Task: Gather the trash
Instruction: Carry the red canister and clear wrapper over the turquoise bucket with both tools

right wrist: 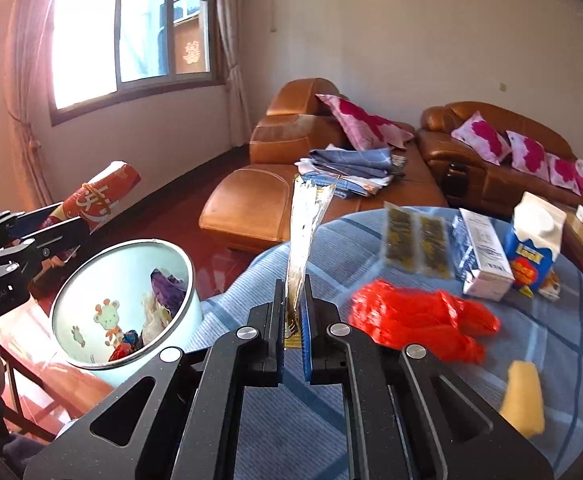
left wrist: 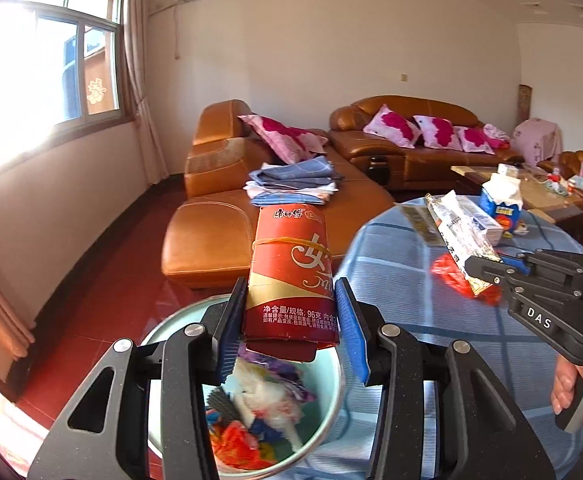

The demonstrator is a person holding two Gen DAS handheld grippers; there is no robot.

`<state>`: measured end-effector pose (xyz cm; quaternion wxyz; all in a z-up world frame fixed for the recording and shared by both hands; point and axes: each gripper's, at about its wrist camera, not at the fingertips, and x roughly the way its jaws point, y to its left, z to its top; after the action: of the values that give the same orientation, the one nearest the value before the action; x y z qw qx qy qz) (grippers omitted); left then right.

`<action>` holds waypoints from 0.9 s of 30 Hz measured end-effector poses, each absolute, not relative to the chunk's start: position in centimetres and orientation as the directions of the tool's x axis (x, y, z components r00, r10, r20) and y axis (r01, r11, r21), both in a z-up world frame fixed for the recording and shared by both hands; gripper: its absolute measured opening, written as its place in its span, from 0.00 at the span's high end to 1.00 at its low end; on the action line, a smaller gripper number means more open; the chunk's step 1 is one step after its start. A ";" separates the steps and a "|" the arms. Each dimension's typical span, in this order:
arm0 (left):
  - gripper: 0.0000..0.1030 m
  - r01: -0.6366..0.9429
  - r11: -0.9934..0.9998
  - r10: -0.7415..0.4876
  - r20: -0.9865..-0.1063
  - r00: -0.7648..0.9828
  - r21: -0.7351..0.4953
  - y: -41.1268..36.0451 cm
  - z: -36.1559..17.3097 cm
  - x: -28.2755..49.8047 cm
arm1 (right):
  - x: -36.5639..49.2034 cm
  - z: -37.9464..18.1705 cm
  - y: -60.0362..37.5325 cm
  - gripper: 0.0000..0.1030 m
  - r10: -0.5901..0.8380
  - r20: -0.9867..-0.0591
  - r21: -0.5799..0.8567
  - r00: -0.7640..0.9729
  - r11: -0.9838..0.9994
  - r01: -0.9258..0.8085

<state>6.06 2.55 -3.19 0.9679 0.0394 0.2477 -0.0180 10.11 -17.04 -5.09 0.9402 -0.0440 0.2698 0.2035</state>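
1. The left gripper (left wrist: pixel 291 320) clamps a red snack box (left wrist: pixel 291 276) between its blue pads; a rubber band circles the box, and its lower end hangs open above the trash bin (left wrist: pixel 327 412). In the right wrist view the box's near end is hidden behind the gripper's black arms.
2. The right gripper (right wrist: pixel 294 312) is clenched on a thin, shiny wrapper (right wrist: pixel 305 236), which stands up from the jaws; its print is too glary to read.
3. The pale green bin, with a cartoon giraffe on its inner wall, stands beside the round table (right wrist: pixel 371 240). It holds crumpled white, purple, red and blue scraps; the separate pieces are hard to tell apart, and the left gripper covers part of its rim.
4. On the blue checked tablecloth lie a red plastic bag (right wrist: pixel 419 320), blurred; two dark sachets (right wrist: pixel 417 244) side by side; a white carton (right wrist: pixel 485 260) lying flat; and a blue-and-white milk carton (right wrist: pixel 535 240) upright beside it.
5. A yellow piece (right wrist: pixel 523 400) near the table's front edge is too blurred to identify.
6. A hand (left wrist: pixel 575 384) grips the right gripper's handle, cut off at the frame edge.
7. Behind, folded blue cloth (left wrist: pixel 295 180) rests on a brown leather sofa (left wrist: pixel 211 236).
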 end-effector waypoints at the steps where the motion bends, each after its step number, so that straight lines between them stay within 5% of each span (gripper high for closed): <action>1: 0.58 0.045 0.996 -0.003 -0.480 0.877 0.077 2.9 -3.2 6.0 | 10.2 -5.1 -16.7 0.93 0.364 -0.523 0.024 0.771 0.910 -0.414; 27: 0.58 -0.098 0.982 0.168 -0.501 0.849 0.164 6.9 -3.6 6.1 | 11.8 -5.4 -11.6 0.93 0.476 -0.495 -0.009 0.727 0.834 -0.552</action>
<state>6.05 6.92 -3.59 0.9593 0.0662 0.2658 0.0694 11.78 -11.65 -5.38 0.9259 -0.0783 0.2441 0.2775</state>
